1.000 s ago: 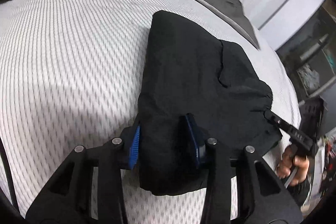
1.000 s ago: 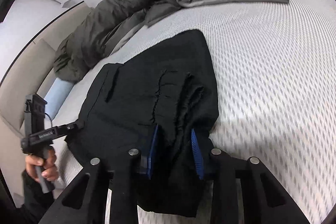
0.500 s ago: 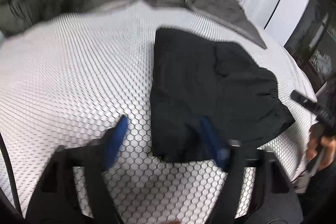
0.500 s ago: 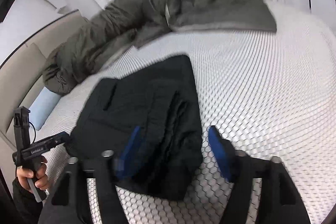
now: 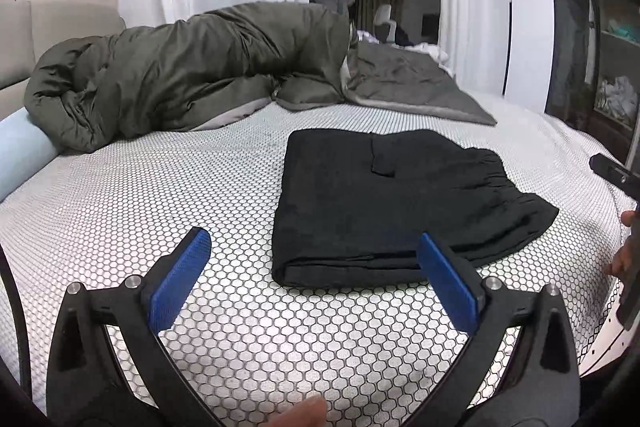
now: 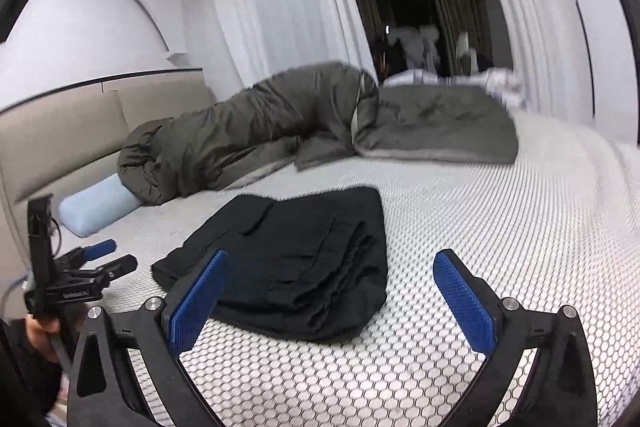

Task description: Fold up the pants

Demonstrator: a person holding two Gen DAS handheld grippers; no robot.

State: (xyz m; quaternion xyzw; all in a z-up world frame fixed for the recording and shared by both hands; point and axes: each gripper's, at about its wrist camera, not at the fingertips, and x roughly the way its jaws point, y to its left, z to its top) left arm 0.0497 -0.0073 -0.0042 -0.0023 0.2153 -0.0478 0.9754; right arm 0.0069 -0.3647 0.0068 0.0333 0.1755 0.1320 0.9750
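The black pants (image 5: 384, 203) lie folded in a flat stack on the white honeycomb-patterned bed (image 5: 160, 195). They also show in the right wrist view (image 6: 296, 259). My left gripper (image 5: 316, 279) is open and empty, held just above the bed in front of the stack's near edge. My right gripper (image 6: 332, 291) is open and empty, pulled back from the stack's layered end. The left gripper (image 6: 96, 259) shows at the left of the right wrist view, and part of the right gripper (image 5: 616, 175) at the right edge of the left wrist view.
A dark olive duvet (image 5: 192, 67) is bunched along the far side of the bed. A light blue bolster (image 6: 96, 207) lies by the beige headboard (image 6: 72, 147). White curtains and a dark doorway stand behind. The bed's edge runs close on the right (image 5: 608, 311).
Both grippers let go of the pants, opened wide and drew back and up. The folded stack stays on the bed.
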